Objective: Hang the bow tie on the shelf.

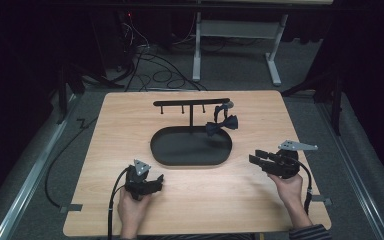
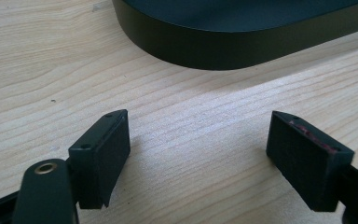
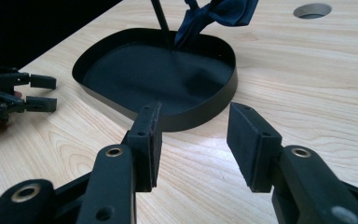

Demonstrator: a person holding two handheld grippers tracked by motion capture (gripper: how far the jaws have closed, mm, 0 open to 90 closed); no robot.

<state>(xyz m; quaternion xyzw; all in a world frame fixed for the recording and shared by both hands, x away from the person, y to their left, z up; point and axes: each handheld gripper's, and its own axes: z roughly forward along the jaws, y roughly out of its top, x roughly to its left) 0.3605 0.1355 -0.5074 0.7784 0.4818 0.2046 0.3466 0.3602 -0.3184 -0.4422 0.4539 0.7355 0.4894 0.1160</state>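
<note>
**Soft dark bow tie hanging on the rack, both grippers empty and apart from it**

High view: the dark blue fabric bow tie [image 1: 221, 124] hangs from the right end of the black metal T-shaped rack [image 1: 191, 103] above the black oval tray [image 1: 156, 149]; the left gripper [image 1: 156, 181] and right gripper [image 1: 258, 157] sit on the light wooden table [image 1: 260, 200], well clear. Left gripper view: jaws wide, nothing between them. Right gripper view: jaws partly open, empty, aimed at the tray. The tie looks light, limp, not fragile; pinch the centre knot or one wing.
</note>
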